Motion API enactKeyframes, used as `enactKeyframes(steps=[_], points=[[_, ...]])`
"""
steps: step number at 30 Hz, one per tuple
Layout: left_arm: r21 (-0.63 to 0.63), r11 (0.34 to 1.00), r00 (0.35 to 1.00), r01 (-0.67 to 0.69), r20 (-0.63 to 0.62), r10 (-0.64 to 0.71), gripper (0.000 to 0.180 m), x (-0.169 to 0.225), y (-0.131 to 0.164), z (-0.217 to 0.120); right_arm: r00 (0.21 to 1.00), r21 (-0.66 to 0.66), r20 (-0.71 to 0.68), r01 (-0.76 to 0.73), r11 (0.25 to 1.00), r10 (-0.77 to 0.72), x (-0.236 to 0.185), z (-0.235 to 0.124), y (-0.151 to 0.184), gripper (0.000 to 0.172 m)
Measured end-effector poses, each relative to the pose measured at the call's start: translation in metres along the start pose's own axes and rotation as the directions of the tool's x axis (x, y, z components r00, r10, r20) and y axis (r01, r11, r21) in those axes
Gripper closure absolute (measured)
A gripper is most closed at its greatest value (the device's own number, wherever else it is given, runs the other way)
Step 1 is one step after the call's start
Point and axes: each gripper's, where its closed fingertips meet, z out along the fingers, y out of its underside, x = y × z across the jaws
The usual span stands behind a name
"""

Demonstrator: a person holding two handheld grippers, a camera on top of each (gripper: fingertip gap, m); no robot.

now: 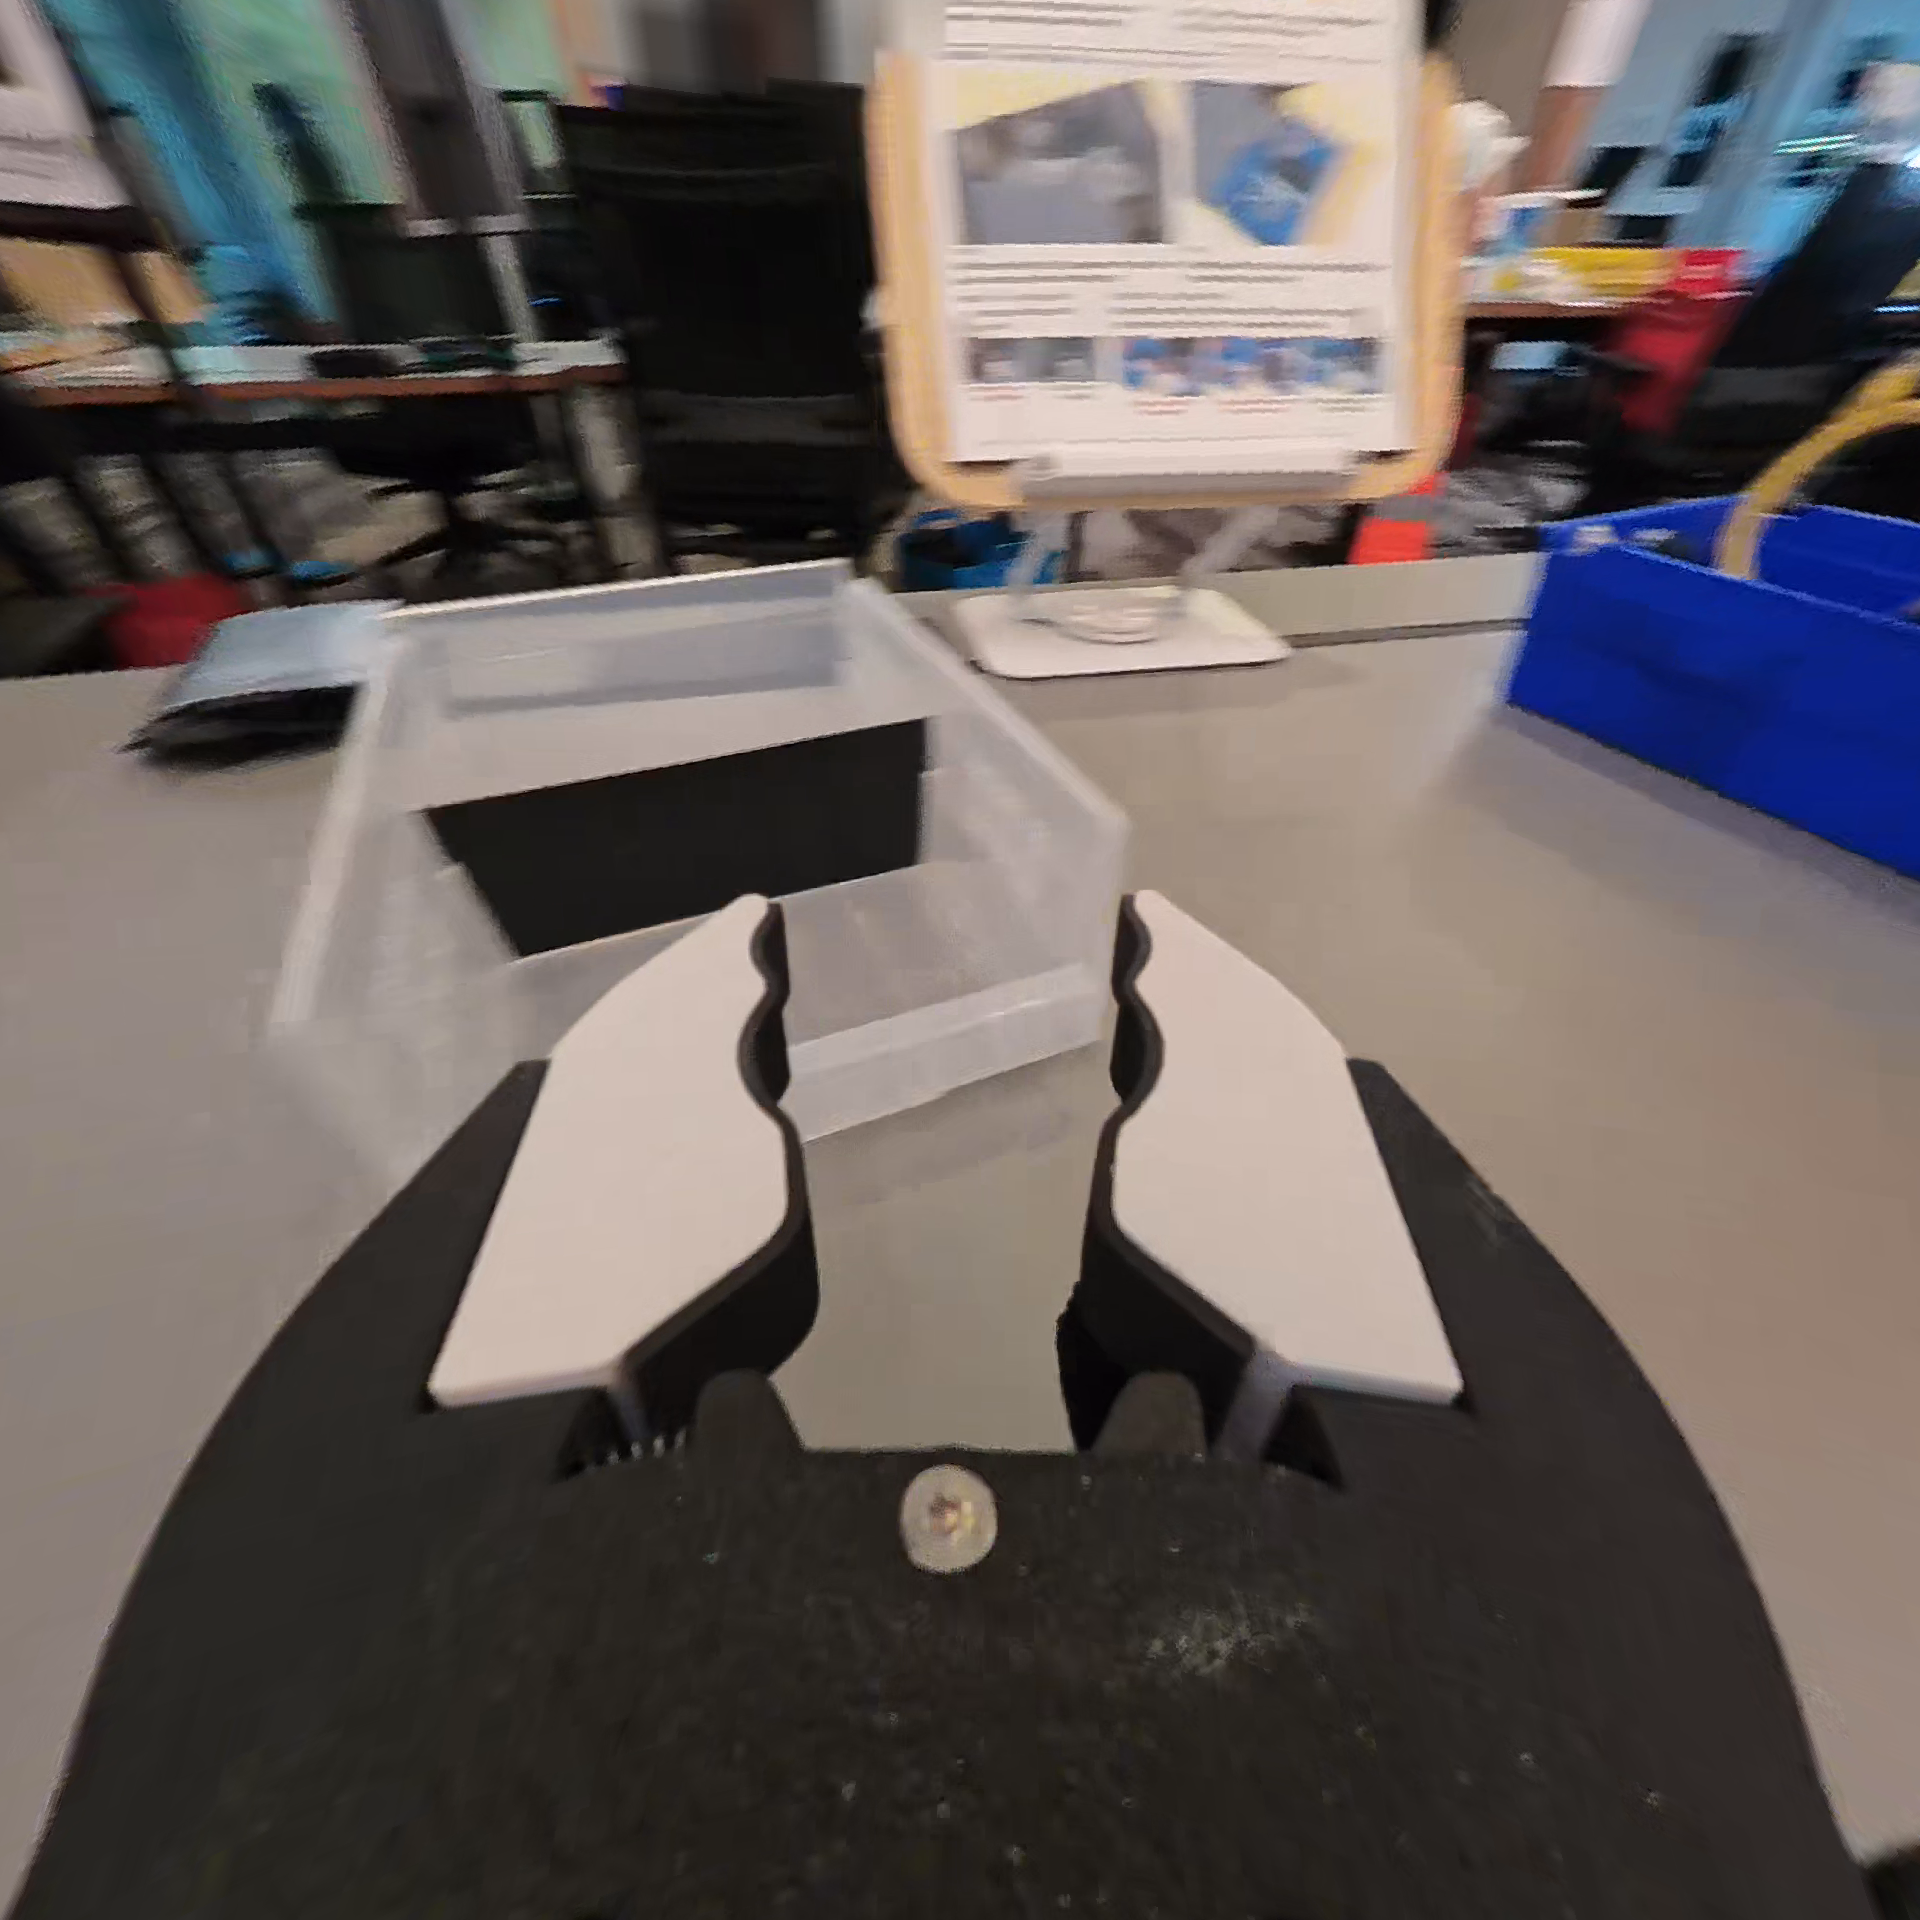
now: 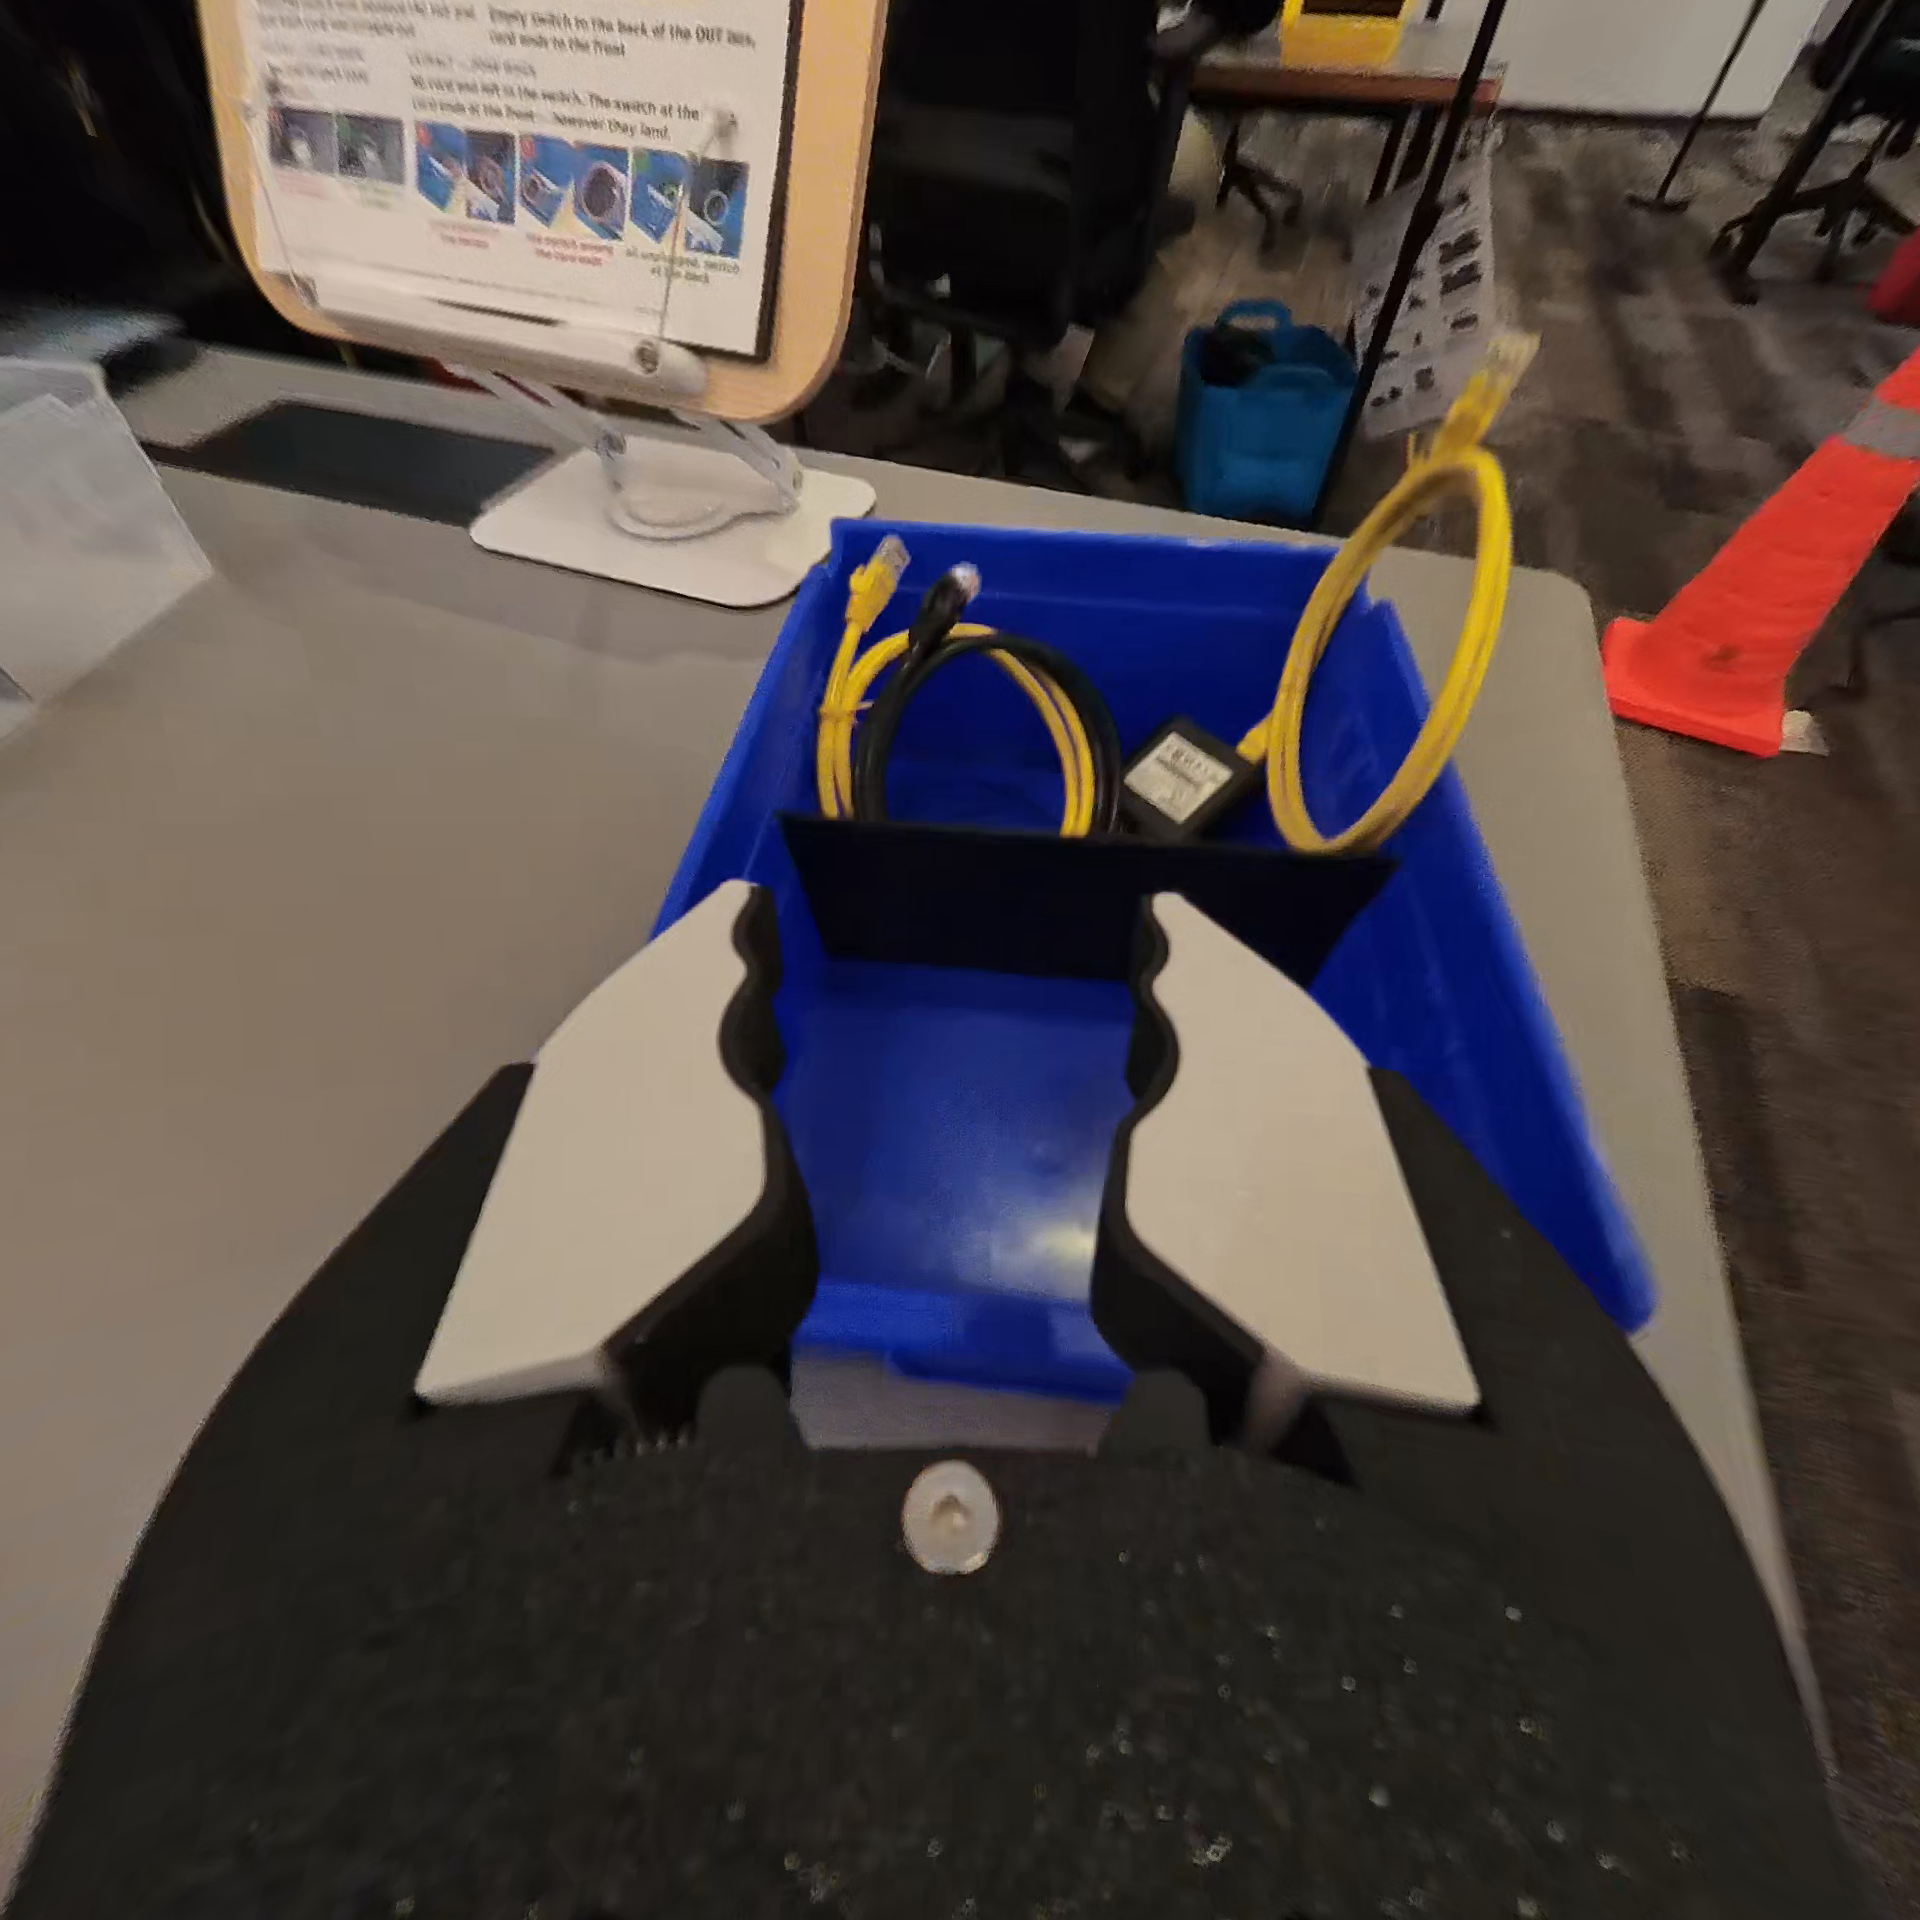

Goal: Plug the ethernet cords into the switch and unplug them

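In blue bin (image 2: 1455, 987), behind divider:
label: white sticker on black switch (image 2: 1184, 777), unreadable
cords: two yellow (image 2: 1382, 665), one black (image 2: 935, 665), coiled
tongs: left (image 1: 948, 935), right (image 2: 951, 925) both open, bare

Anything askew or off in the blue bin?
One yellow ethernet cord loops up over the blue bin's right wall, its plug in the air outside the rim. The other yellow cord and black cord stay coiled inside.

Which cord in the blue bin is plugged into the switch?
The big yellow loop on the right: one end meets the black switch. The tied yellow-and-black coil's plugs stick up free.
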Motion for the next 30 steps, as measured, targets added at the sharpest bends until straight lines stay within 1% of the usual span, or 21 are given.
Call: enactKeyframes(steps=[2,3,4,6,7,10,13,17,21,25,28,30], points=[[-0.025,0.999,0.996,0.039,0.083,-0.037,0.121,-0.026,0.007,-0.004,0.999,0.059,-0.050,-0.018,0.998,0.021,0.002,-0.013,0.026,0.114],[-0.037,0.997,0.994,0.067,0.089,-0.063,0.120,-0.033,0.012,-0.005,0.996,0.080,-0.084,-0.030,0.996,0.037,0.006,-0.020,0.039,0.117],[-0.054,0.994,0.992,0.098,0.088,-0.093,0.116,-0.036,0.016,-0.005,0.995,0.086,-0.087,-0.036,0.996,0.043,0.006,-0.025,0.050,0.117],[-0.081,0.986,0.986,0.148,0.085,-0.141,0.113,-0.040,0.022,-0.004,0.990,0.044,-0.140,-0.019,0.999,0.025,0.014,-0.031,0.068,0.117],[-0.080,0.985,0.985,0.153,0.087,-0.146,0.113,-0.040,0.023,-0.004,0.988,0.040,-0.154,-0.014,0.999,0.020,0.018,-0.032,0.071,0.118],[-0.063,0.993,0.991,0.103,0.097,-0.096,0.113,-0.037,0.017,-0.004,0.991,0.057,-0.094,-0.094,0.994,0.099,0.013,-0.030,0.072,0.119],[-0.054,0.997,0.995,0.050,0.088,-0.045,0.118,-0.028,0.014,-0.004,0.991,0.037,-0.112,-0.067,0.997,0.071,0.017,-0.031,0.079,0.119],[-0.063,0.997,0.998,0.040,0.053,-0.037,0.117,-0.015,0.018,-0.001,0.990,0.048,-0.128,-0.056,0.997,0.062,0.022,-0.034,0.078,0.119],[-0.091,0.996,0.999,0.000,0.053,0.005,0.115,-0.008,0.023,0.001,0.990,0.034,-0.136,-0.028,0.999,0.032,0.020,-0.035,0.079,0.118],[-0.132,0.991,0.999,-0.006,0.038,0.011,0.118,0.001,0.032,0.005,0.991,0.048,-0.130,-0.029,0.998,0.035,0.018,-0.036,0.075,0.118],[-0.170,0.985,0.999,-0.034,0.001,0.035,0.121,0.019,0.040,0.010,0.992,0.043,-0.121,-0.020,0.999,0.025,0.015,-0.036,0.075,0.117],[-0.167,0.985,0.997,-0.054,-0.057,0.045,0.120,0.048,0.039,0.015,0.995,0.043,-0.096,-0.014,0.999,0.018,0.010,-0.034,0.075,0.116]])
